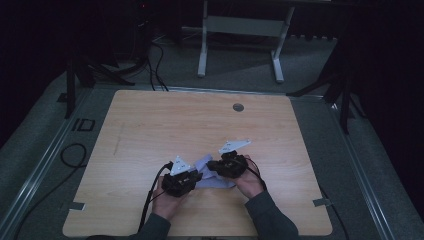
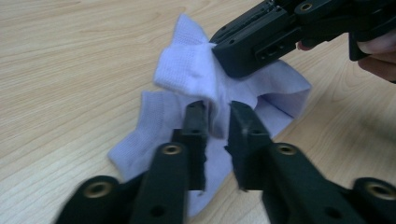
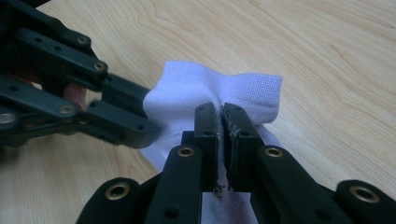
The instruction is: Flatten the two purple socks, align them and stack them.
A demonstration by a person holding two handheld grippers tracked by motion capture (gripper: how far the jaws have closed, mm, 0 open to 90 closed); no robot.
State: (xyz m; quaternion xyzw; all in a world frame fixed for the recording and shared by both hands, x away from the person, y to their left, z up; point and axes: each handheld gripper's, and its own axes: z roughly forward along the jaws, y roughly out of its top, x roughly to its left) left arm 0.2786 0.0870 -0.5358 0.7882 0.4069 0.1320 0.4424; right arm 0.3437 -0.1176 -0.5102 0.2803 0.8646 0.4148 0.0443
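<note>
Both grippers' jaws on bunched pale sock point(image 1: 212, 172), long axis unclear.

A pale lilac ribbed sock point(image 2: 196, 88) lies crumpled on the wooden table, its cuff bunched and lifted.

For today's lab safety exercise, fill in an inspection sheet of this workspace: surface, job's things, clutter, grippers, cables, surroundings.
Surface: wooden table, round grommet near the far edge.
Job's things: pale lilac sock, bunched, partly on the table.
Clutter: nothing seen.
Grippers: left hand-held gripper and right hand-held gripper both pinch the sock.
Cables: black cable trails from the left one.
Surroundings: dark room, grey frame beyond.
</note>
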